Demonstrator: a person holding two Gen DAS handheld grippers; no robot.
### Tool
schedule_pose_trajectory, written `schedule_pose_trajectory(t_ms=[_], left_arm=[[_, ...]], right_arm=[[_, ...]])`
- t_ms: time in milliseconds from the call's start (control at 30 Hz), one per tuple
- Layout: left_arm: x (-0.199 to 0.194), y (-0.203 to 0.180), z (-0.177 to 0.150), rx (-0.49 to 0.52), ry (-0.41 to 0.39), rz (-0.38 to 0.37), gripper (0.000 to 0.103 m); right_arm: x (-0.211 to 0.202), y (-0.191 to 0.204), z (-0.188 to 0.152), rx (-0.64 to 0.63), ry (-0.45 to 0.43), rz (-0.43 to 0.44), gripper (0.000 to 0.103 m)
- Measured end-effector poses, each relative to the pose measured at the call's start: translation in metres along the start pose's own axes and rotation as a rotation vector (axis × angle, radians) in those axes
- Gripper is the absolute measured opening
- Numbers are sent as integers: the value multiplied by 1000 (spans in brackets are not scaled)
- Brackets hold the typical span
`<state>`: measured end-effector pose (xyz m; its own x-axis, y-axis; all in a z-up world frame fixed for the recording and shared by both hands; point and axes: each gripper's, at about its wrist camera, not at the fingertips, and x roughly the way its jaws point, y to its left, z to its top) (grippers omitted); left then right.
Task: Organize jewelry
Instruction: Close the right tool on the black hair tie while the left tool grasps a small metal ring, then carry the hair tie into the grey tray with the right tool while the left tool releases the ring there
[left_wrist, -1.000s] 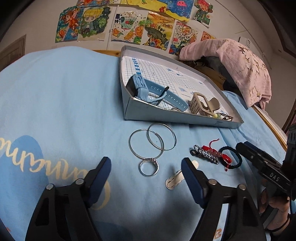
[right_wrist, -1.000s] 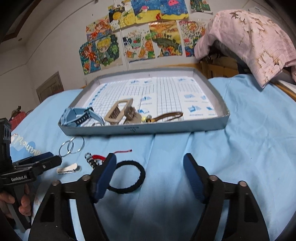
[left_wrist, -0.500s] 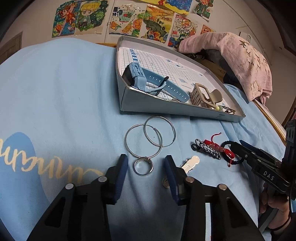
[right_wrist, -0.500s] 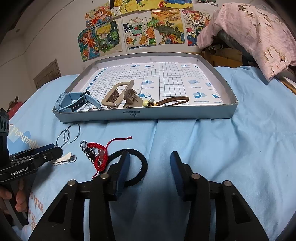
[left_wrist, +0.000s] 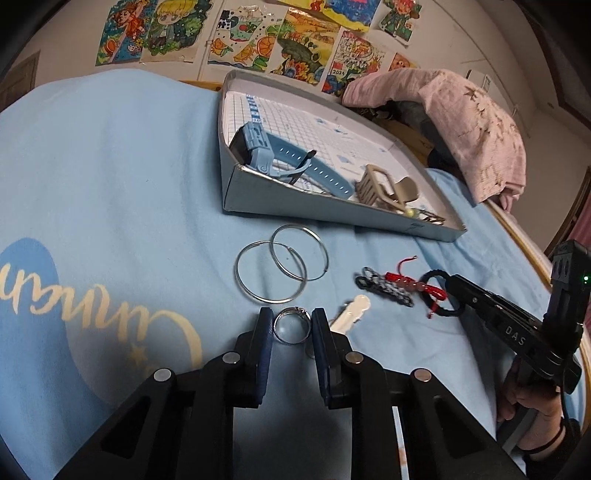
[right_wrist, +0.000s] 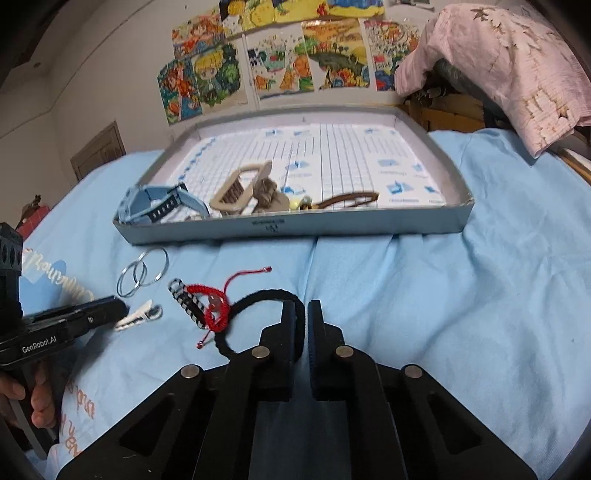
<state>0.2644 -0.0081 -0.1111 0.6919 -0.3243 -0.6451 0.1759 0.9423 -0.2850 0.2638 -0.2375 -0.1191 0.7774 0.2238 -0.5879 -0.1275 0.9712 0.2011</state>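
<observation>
Wall: pale, off-white, hung with a row of bright children's drawings (right_wrist: 273, 62) taped side by side above the far edge of the bed.
Door: a brown panelled door (right_wrist: 98, 149) stands in the wall to the left.
Bed: covered by a light blue blanket (left_wrist: 110, 177) bearing a darker blue patch and cream cursive lettering near its left side.
Bed frame: a wooden rail (left_wrist: 524, 240) runs along the right edge.
Far right corner: a pink patterned cloth (right_wrist: 509, 62) draped over a dark heap.
Light: dim, indoor, slightly warm.
</observation>
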Motion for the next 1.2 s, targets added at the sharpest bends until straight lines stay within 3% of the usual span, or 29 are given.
schedule_pose_trajectory(t_ms=[167,733,933,1067,1200], left_arm=[[-13,-10,-1,36,-37,-28,20],[-19,-23,-5,86,-33,-86,20],[-15,-34,22,82,-58,-112,20],[-7,-42,53,86,-145,-95,20],[11,-48,83,111,-189,-81,20]], right_arm=[[-18,-2,1,7,-57,-18,5],[-43,4,-8,-43,-52,-11,5],[-46,-2,14,-26,-110,11,5],[-41,-10,43,-14,-167,-21,5],[-21,-16,68,3,-168,-43,5]])
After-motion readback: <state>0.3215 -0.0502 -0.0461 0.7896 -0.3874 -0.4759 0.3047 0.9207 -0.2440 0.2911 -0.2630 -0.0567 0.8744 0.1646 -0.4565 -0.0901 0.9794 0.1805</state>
